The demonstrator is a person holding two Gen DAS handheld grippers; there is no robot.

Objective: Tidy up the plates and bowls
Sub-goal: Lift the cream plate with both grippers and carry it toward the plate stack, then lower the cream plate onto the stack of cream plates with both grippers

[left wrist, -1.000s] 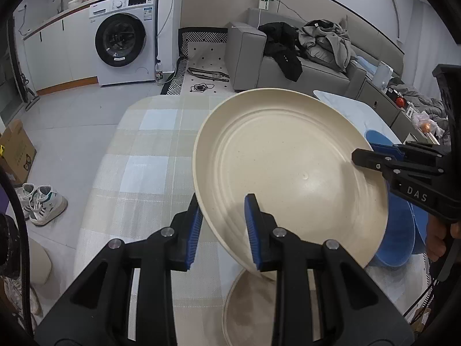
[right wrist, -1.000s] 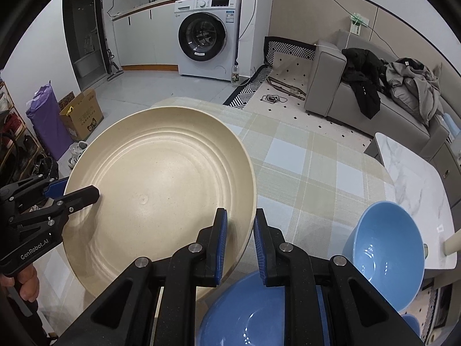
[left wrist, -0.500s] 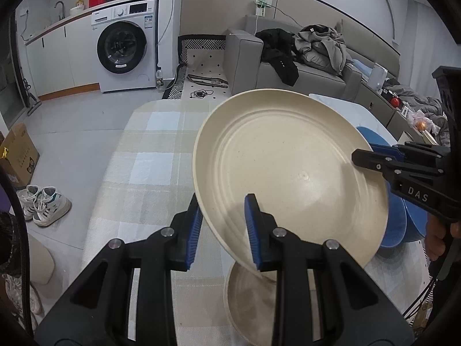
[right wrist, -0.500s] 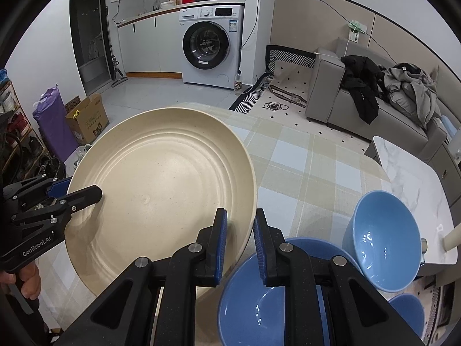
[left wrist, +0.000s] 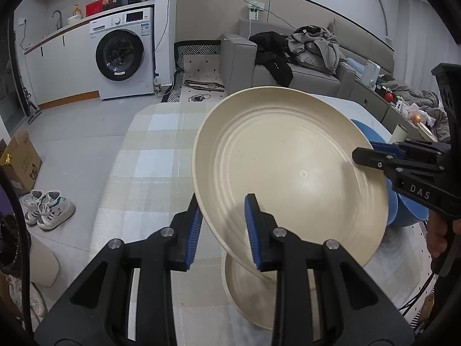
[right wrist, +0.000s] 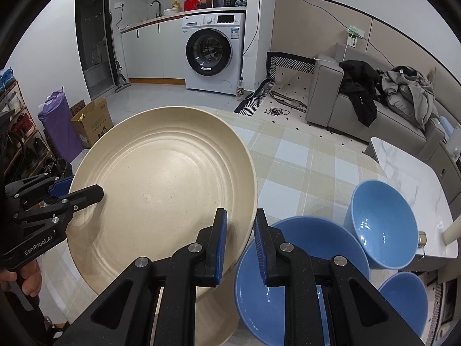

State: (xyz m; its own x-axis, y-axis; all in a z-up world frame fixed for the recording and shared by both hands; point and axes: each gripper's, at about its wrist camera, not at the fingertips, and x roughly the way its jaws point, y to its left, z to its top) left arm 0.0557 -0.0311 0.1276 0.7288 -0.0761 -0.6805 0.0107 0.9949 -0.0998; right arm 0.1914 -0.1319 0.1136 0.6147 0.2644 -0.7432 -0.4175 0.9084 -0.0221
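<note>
A large cream plate [left wrist: 288, 170] is held tilted in the air above the checked tablecloth [left wrist: 152, 155], its opposite rims clamped by the left gripper [left wrist: 223, 230] and the right gripper [right wrist: 240, 242]. Beneath it a second cream plate [left wrist: 247, 294] lies on the cloth, and three blue bowls [right wrist: 383, 227] stand beside it.

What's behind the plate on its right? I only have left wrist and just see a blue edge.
Observer: Three blue bowls on the checked cloth: a large bowl nearest, a deeper bowl beyond it, and a third bowl cut off at the frame's edge.
Operator: Stacked?
Observer: No. Each sits on its own, open side up, none inside another.
Operator: Is the right tool properly on the rim?
Observer: Yes. In its own view the right tool has the cream plate rim between both blue pads, shut on it.
</note>
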